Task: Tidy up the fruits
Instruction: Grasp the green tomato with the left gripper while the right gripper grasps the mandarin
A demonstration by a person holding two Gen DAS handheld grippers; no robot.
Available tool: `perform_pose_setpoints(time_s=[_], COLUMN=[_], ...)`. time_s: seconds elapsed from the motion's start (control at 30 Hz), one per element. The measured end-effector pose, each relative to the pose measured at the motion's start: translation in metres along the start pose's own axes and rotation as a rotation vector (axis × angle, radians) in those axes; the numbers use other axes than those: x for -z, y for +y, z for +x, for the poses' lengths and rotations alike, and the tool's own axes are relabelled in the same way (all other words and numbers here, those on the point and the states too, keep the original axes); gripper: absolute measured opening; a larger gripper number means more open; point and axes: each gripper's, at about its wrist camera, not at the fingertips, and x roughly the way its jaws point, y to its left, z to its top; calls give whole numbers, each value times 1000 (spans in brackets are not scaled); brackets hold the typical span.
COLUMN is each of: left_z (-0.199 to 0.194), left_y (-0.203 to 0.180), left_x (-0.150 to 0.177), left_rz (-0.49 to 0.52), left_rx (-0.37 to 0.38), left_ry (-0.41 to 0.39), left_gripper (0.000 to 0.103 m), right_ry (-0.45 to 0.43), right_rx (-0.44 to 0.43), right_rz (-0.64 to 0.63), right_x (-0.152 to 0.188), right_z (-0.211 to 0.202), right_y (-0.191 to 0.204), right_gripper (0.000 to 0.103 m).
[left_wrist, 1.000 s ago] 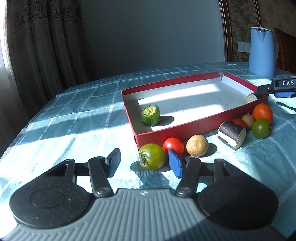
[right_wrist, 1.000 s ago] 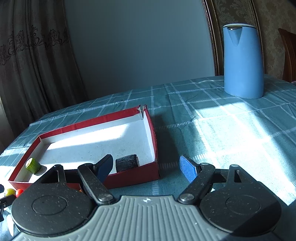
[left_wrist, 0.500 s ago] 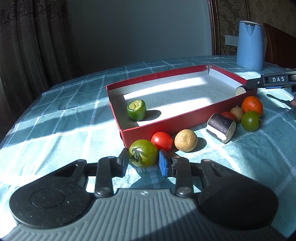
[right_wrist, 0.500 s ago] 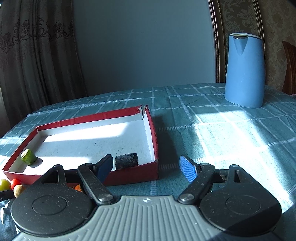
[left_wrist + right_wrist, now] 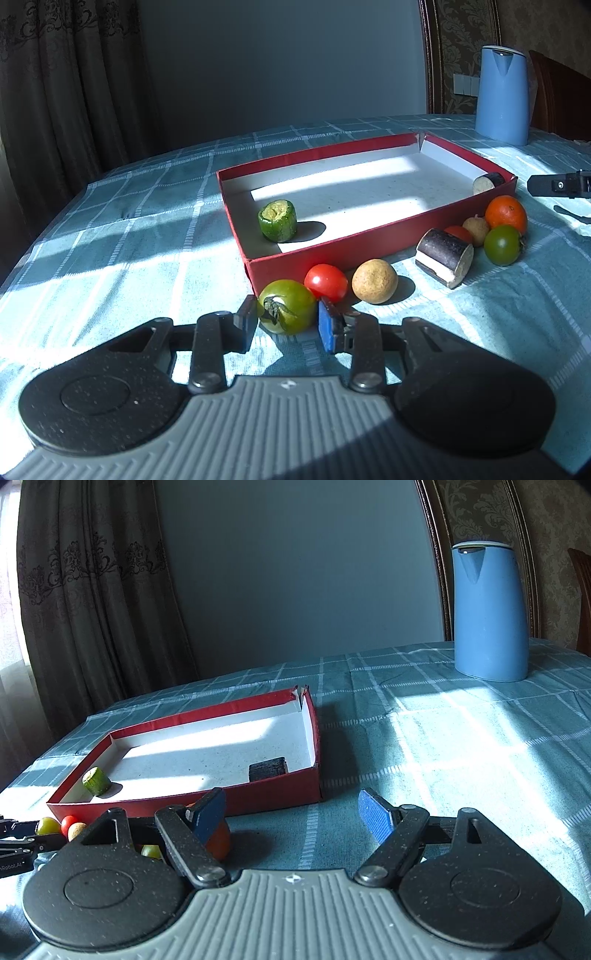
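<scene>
While sun falls across the table [image 5: 110,258], we see the red box [image 5: 369,243] in the middle with low walls all around. Inside it, a green cut piece [image 5: 277,220] sits near the left wall and a dark cut piece [image 5: 487,182] sits in the far right corner. The rest of the box floor is bare white. Along the front wall, outside the box, the fruits lie in a row: a green tomato [image 5: 287,311], a red tomato [image 5: 326,282], a round tan fruit [image 5: 374,281], a dark chunk [image 5: 444,257], then an orange [image 5: 505,214] and another green tomato [image 5: 502,245] close together. The cloth to the left of the box is bare, and so is the cloth between the box and the blue jug [image 5: 489,613].

Our left claw [image 5: 286,325] is narrow, with its two pads on both sides of the green tomato, touching it or nearly so. Our right claw [image 5: 295,812] is wide and holds nothing; it hangs just past the right front corner of the box.
</scene>
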Motion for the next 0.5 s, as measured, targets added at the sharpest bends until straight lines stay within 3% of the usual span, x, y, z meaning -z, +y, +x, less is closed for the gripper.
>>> perform_pose_setpoints(time_s=[0.1,0.2,0.43,0.5], left_z=[1,0,1,0], left_y=[-1,-1,-2,-3], left_x=[0,0,0,0], left_rz=[2,3,10,13], left_rx=[-2,-2,-8,-10], left_ry=[-1,-1,-3,-4], left_gripper=[32,32,32,32], right_ry=[9,32,89,103], right_rx=[-59,-56,-69,-66], right_rz=[-54,-108,-83,-70], right_x=[1,4,4,3], right_z=[2,9,24,28], right_y=[16,32,40,39], right_gripper=[79,79,76,68])
